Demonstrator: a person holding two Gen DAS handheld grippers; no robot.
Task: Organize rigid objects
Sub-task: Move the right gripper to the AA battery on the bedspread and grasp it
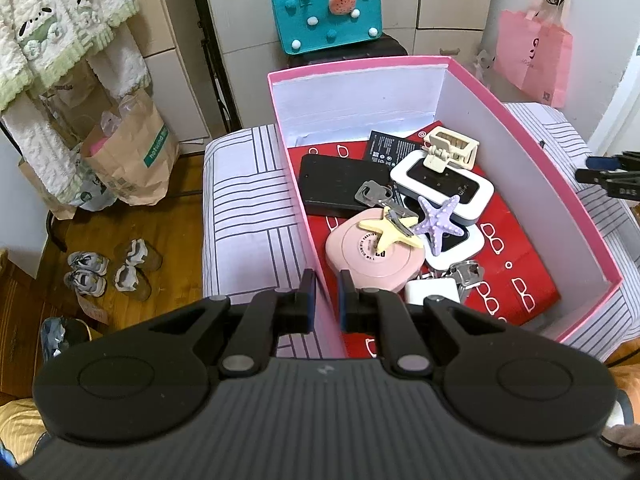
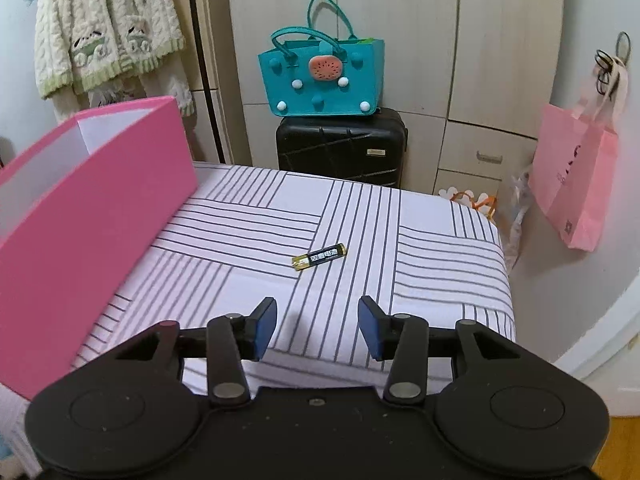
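A pink box (image 1: 360,66) stands on the striped bed. Inside lie a black slab (image 1: 332,184), keys (image 1: 374,194), a pink round case (image 1: 372,256), a yellow starfish (image 1: 390,230), a purple starfish (image 1: 438,224), a white router (image 1: 444,188) and a beige hair claw (image 1: 450,146). My left gripper (image 1: 326,304) is shut on the box's near left wall. A black-and-gold battery (image 2: 319,257) lies alone on the sheet, right of the box (image 2: 100,208). My right gripper (image 2: 318,328) is open just short of the battery, with nothing between its blue pads (image 2: 264,330).
A teal felt bag (image 2: 320,80) sits on a black suitcase (image 2: 340,148) beyond the bed's far edge. A pink paper bag (image 2: 572,184) hangs at the right. Left of the bed, on the wooden floor, are shoes (image 1: 108,272) and brown paper bags (image 1: 132,160).
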